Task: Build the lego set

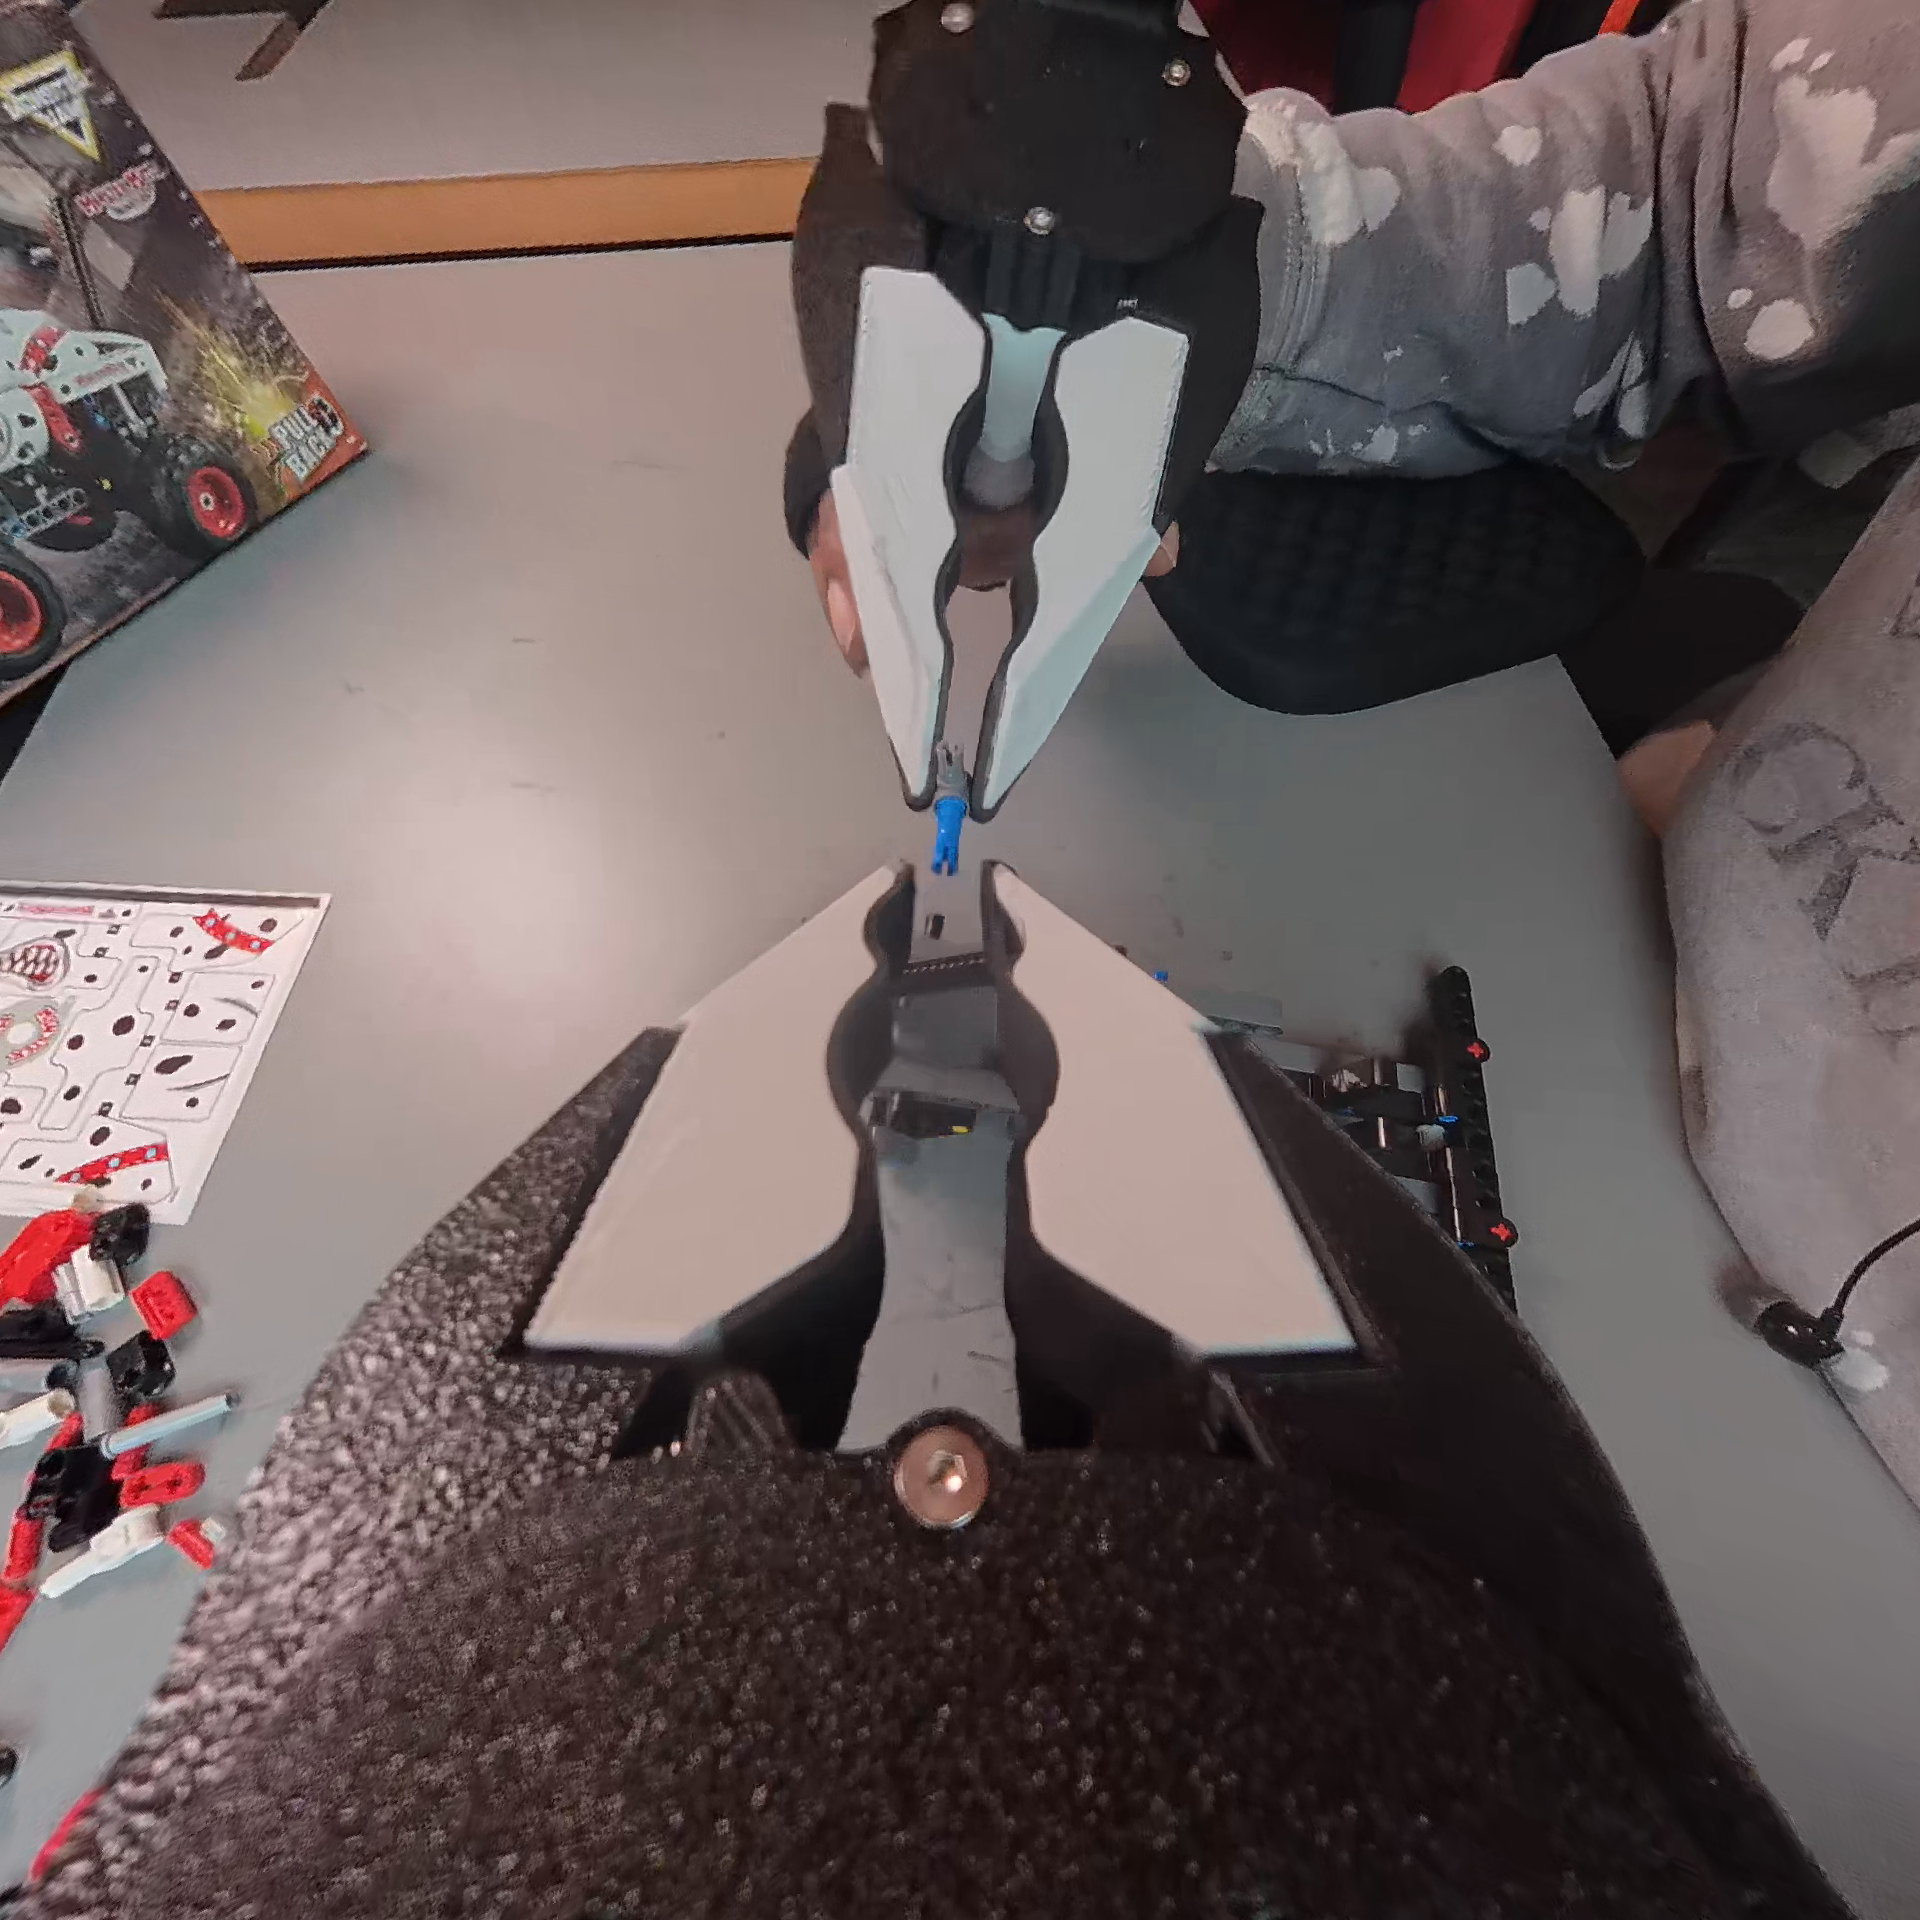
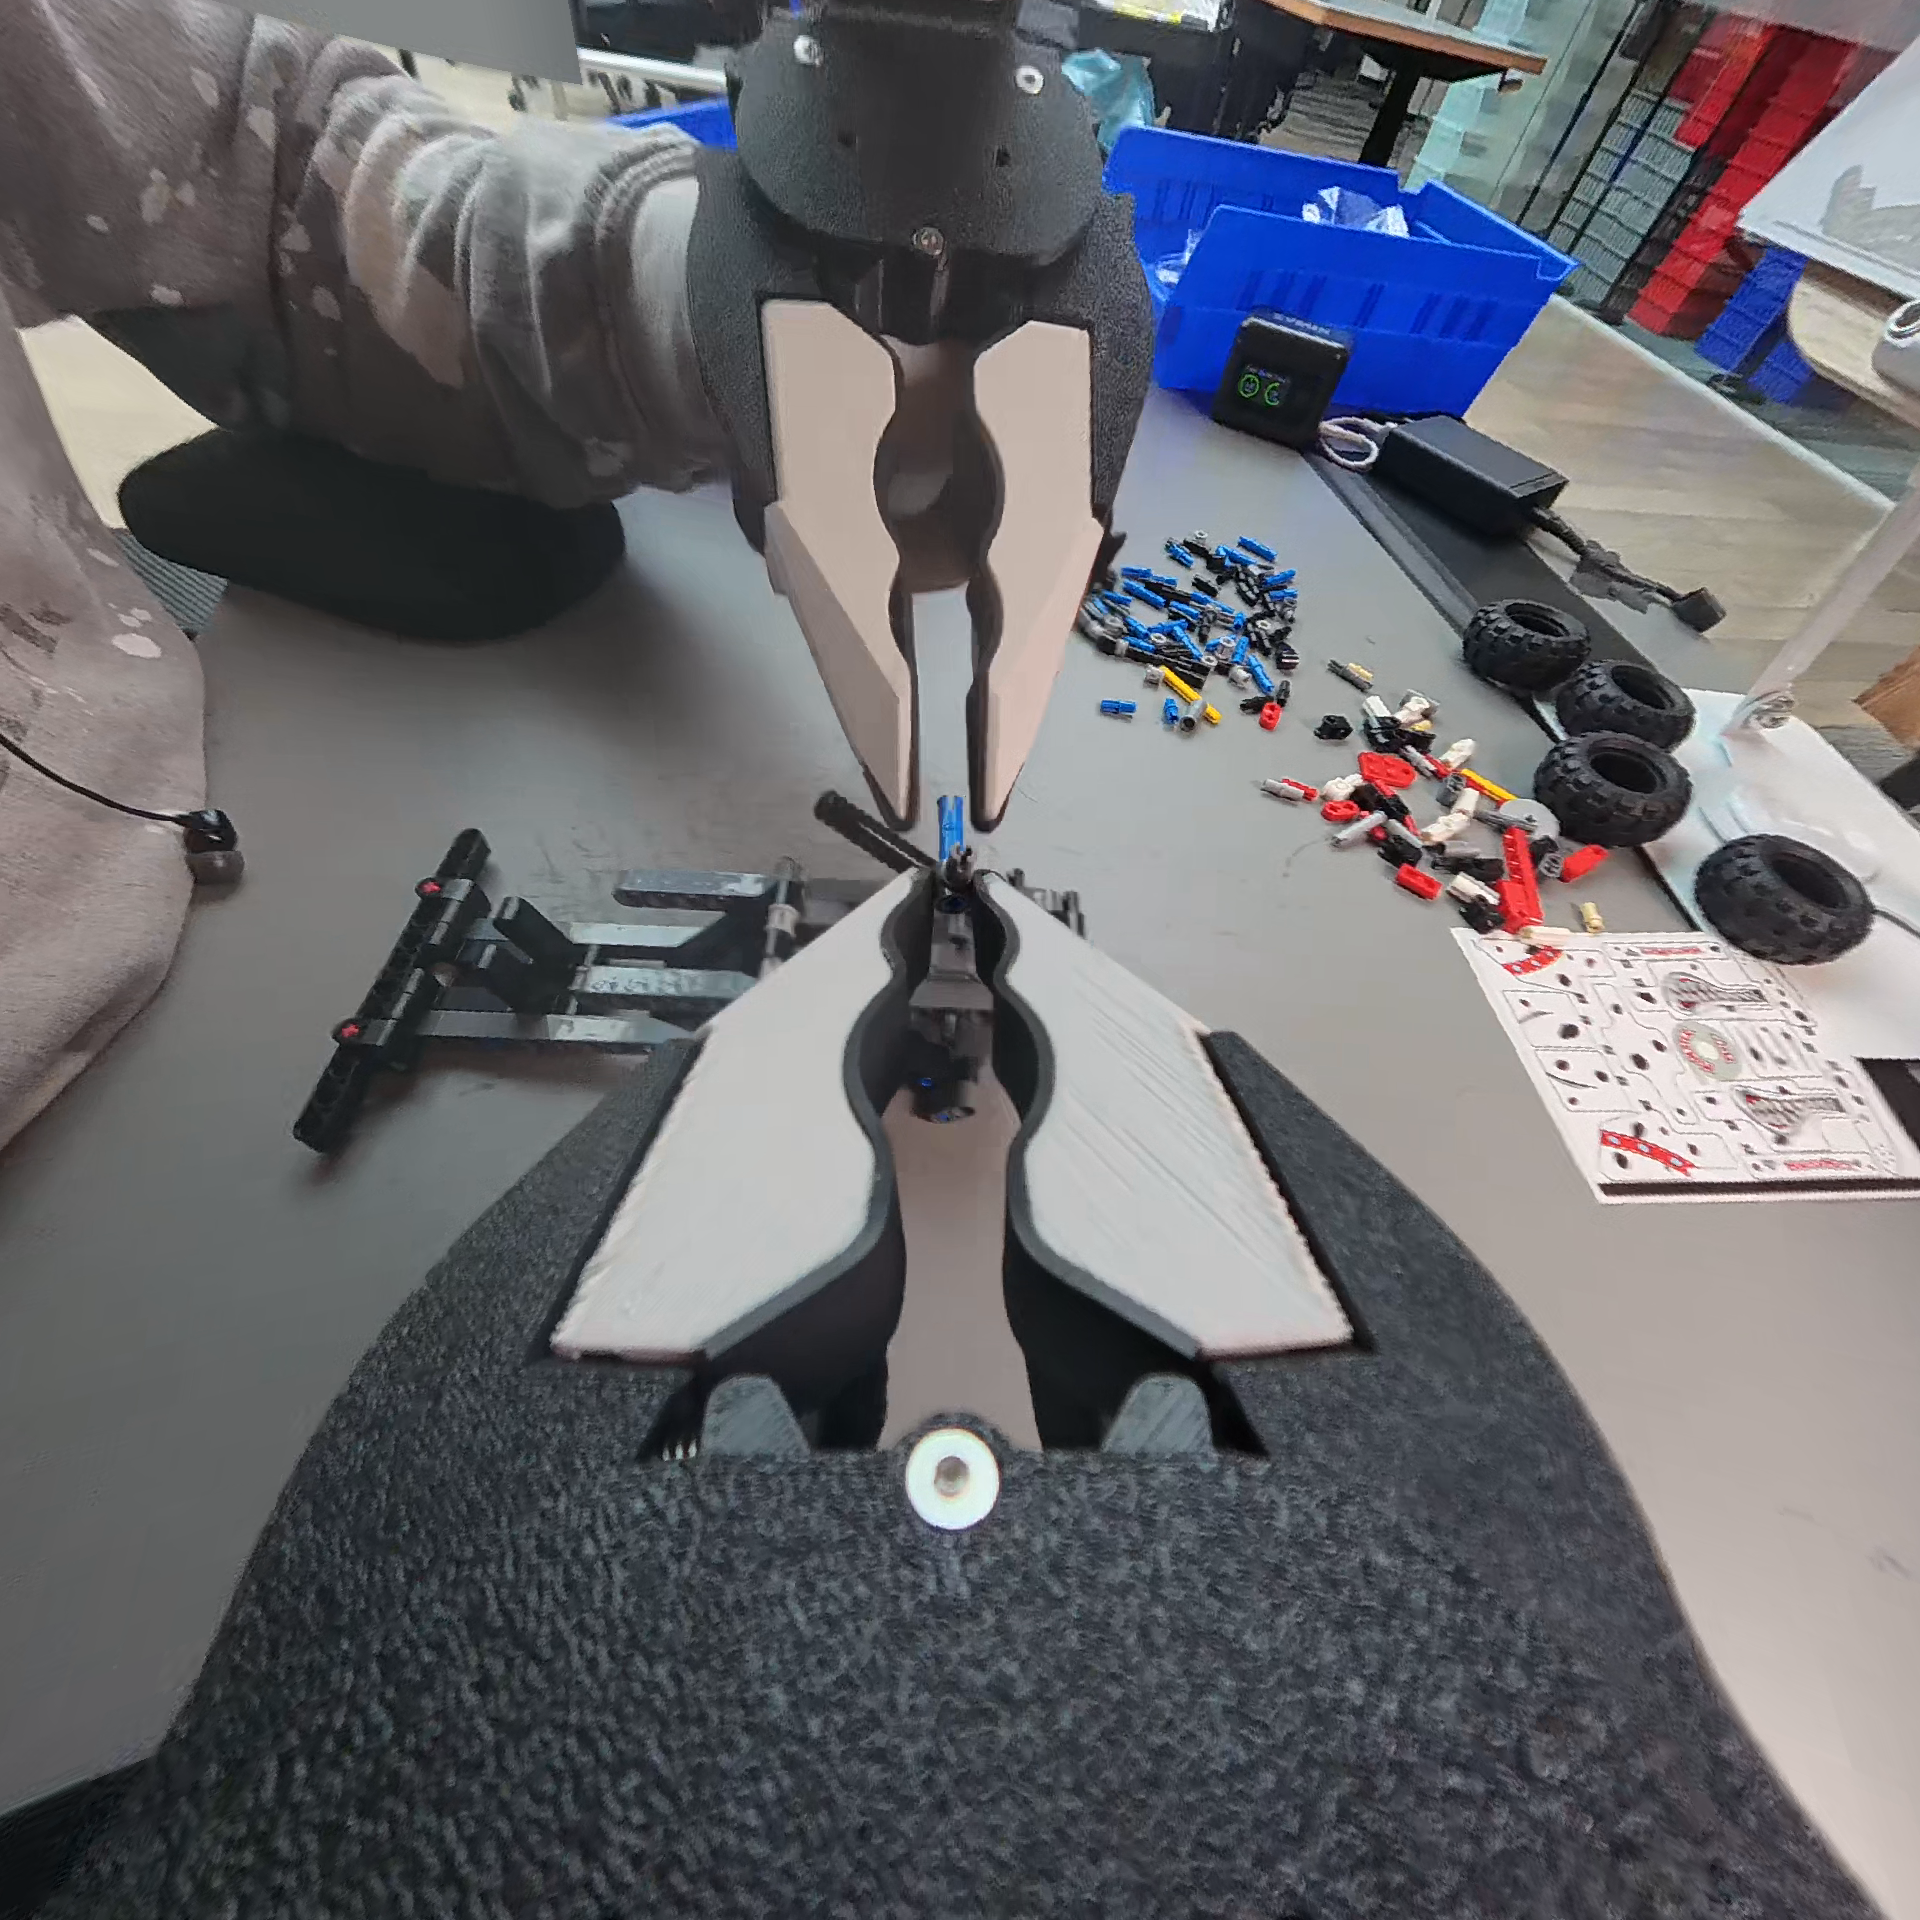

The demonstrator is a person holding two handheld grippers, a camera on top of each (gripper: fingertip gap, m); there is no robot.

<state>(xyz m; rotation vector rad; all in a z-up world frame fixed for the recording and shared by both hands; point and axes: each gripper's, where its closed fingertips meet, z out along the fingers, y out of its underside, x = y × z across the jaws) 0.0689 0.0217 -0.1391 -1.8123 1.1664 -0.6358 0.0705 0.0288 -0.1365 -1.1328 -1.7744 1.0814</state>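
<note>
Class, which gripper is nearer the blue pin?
Right. The right gripper clamps the blue pin at its fingertips; the left gripper, open, faces it with its tips just at the pin's free end.

Black beam frame (image 2: 540, 977) flat on table; blue pin (image 1: 945, 831) (grey-ended) pinched aloft

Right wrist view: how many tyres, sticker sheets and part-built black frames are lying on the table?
Tyres: 4
Sticker sheets: 1
Part-built black frames: 1
Total: 6
</note>
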